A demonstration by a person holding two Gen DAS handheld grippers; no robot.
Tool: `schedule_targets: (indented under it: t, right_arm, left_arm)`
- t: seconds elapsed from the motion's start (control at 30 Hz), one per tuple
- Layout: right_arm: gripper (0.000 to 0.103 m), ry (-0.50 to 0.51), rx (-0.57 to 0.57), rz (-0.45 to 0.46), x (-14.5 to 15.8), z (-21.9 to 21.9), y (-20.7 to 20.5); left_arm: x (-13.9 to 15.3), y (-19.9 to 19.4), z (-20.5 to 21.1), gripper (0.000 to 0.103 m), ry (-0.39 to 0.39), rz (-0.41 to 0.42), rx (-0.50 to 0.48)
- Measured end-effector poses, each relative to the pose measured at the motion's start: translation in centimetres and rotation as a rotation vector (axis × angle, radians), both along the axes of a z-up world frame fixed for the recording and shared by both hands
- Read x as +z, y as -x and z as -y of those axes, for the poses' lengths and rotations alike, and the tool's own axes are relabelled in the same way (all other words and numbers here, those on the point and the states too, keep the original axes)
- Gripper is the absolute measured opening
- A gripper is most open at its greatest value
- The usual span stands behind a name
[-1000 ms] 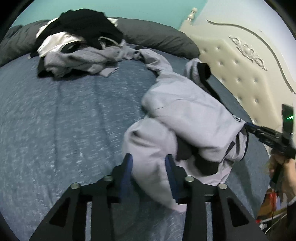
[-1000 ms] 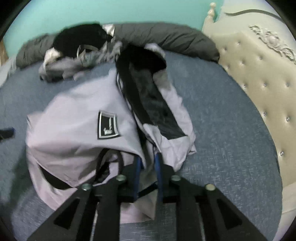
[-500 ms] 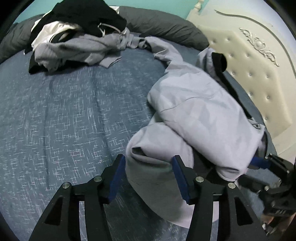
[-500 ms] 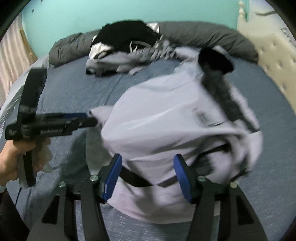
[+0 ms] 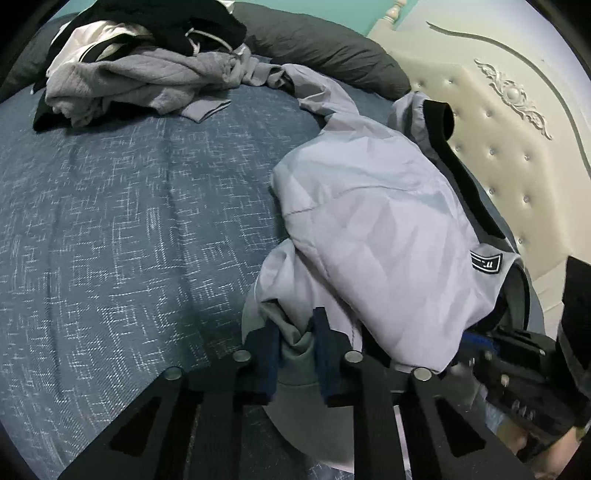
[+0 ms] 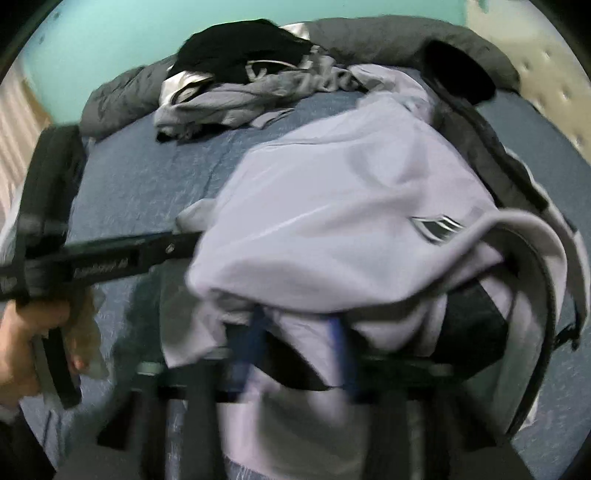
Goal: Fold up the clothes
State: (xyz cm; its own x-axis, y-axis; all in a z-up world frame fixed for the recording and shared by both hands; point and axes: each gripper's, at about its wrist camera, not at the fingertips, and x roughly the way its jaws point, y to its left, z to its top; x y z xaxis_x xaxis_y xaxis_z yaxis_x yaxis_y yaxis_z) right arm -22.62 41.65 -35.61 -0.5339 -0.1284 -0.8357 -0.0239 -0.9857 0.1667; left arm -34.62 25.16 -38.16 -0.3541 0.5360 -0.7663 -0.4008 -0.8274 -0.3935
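Note:
A light grey jacket point(image 5: 388, 236) with black trim and a small black label lies bunched on the blue bedspread point(image 5: 122, 229). My left gripper point(image 5: 297, 332) is shut on a fold of the jacket's lower edge. In the right wrist view the jacket point(image 6: 351, 221) fills the middle, blurred. My right gripper point(image 6: 299, 332) is half under the jacket's hem with cloth between its blue fingers; the blur hides whether it is closed. The right gripper also shows at the lower right of the left wrist view point(image 5: 517, 365), and the left gripper at the left of the right wrist view point(image 6: 110, 258).
A heap of grey, black and white clothes point(image 5: 140, 62) lies at the far side of the bed against a dark grey bolster point(image 5: 325, 48). A cream tufted headboard point(image 5: 517, 122) stands on the right. The wall behind is turquoise point(image 6: 129, 33).
My left gripper has closed on the jacket's lower fold, open half a second ago. My right gripper has pushed in under the jacket's hem and its fingers have come closer together.

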Motion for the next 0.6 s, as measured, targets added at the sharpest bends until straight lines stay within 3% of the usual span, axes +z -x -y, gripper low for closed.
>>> schedule_targets:
  t: [0.07,0.3,0.6]
  right_arm:
    - [0.001,0.028,-0.015,-0.015,0.0,-0.5,-0.1]
    - [0.0,0.068,0.021,-0.115,2.8,-0.4,-1.2]
    - [0.0,0.126,0.079,-0.23,10.1,2.3,-2.2]
  left_arm:
    - [0.5,-0.2,0.2,0.012,-0.011,-0.018,-0.003]
    - [4.6,-1.3,1.4,0.008,-0.061,-0.074,-0.004]
    - [13.2,-3.8,5.0,0.004,-0.078,-0.182,0.017]
